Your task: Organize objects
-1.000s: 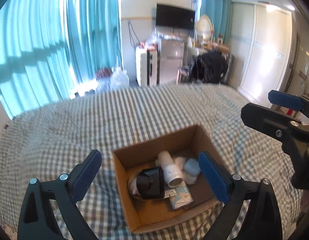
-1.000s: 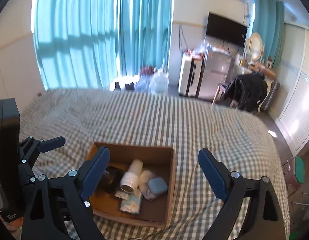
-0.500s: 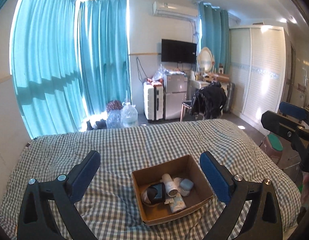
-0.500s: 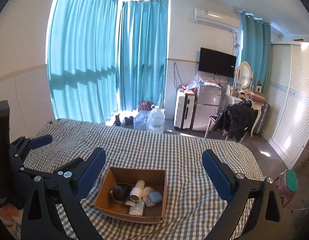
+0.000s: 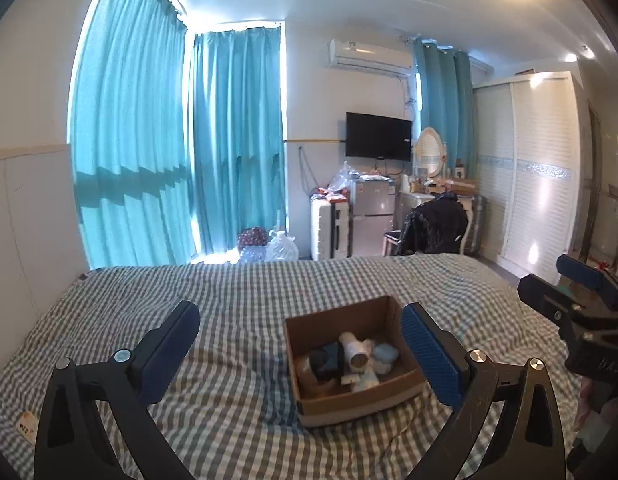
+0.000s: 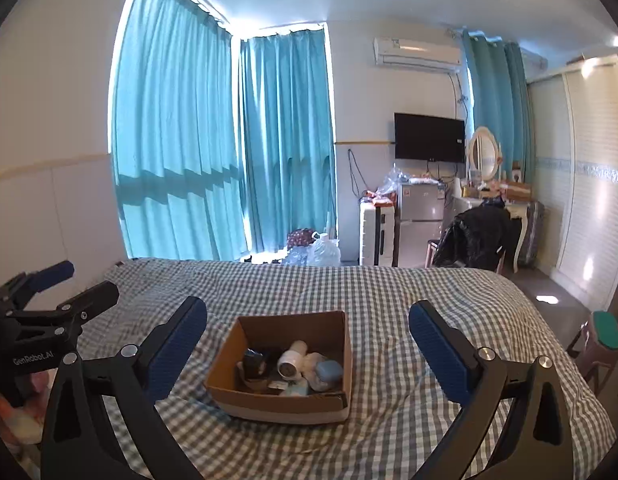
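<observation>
A brown cardboard box (image 5: 333,324) (image 6: 269,400) sits on the checked bed cover. Inside lie a white bottle (image 5: 355,350) (image 6: 291,362), a black object (image 5: 327,360) (image 6: 253,362), a pale blue object (image 5: 386,354) (image 6: 329,370) and white items. My left gripper (image 5: 301,348) is open and empty, held back above the bed near the box; it also shows in the right wrist view (image 6: 49,292). My right gripper (image 6: 307,344) is open and empty, facing the box; it also shows in the left wrist view (image 5: 565,292).
The checked bed (image 5: 229,292) fills the foreground. Beyond its far edge stand water jugs (image 5: 283,246), a white suitcase (image 5: 329,230), a small fridge (image 5: 371,216), a chair with a black jacket (image 5: 433,228) and a wardrobe (image 5: 537,184). A stool (image 6: 601,340) stands at the right.
Both grippers have pulled back and up from the box, which now looks smaller and farther. Both stay open and empty. The box contents have not moved.
</observation>
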Demonstrator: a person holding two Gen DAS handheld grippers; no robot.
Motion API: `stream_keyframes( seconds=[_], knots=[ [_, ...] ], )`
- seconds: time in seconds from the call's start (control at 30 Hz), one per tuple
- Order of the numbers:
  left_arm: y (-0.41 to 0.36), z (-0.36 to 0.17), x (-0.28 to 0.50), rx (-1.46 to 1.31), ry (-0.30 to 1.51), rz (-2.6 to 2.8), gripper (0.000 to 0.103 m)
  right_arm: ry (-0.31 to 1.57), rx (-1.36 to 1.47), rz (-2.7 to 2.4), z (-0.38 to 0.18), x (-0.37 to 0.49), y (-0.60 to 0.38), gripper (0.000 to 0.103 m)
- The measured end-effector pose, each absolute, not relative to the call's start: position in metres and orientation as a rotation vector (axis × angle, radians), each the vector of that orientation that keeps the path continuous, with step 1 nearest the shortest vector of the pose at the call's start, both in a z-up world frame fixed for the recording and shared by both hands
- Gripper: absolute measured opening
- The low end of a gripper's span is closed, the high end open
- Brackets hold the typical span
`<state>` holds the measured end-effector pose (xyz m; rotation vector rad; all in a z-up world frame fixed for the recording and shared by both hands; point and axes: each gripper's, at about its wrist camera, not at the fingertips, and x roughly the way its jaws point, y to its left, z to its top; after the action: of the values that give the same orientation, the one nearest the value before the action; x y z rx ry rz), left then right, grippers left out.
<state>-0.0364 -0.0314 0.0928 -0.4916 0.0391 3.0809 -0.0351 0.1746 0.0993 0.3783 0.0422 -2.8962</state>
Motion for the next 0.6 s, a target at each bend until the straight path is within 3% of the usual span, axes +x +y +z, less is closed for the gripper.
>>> stream_keyframes(
  seconds=[0.23, 0.33, 0.6],
  knots=[
    [-0.035, 0.033, -0.03, -0.565, -0.013, 3.122, 0.103, 0.03, 0.523, -2.91, 0.022, -0.034, 0.174, 0.102],
    [-0.037, 0.032, -0.028, -0.531, -0.072, 3.089, 0.103, 0.066, 0.533, -2.912, 0.011, -0.035, 0.171, 0.102],
    [-0.032, 0.029, -0.024, -0.534, -0.027, 3.113, 0.103, 0.02, 0.578, -2.909, 0.005, -0.041, 0.172, 0.102]
  ],
)
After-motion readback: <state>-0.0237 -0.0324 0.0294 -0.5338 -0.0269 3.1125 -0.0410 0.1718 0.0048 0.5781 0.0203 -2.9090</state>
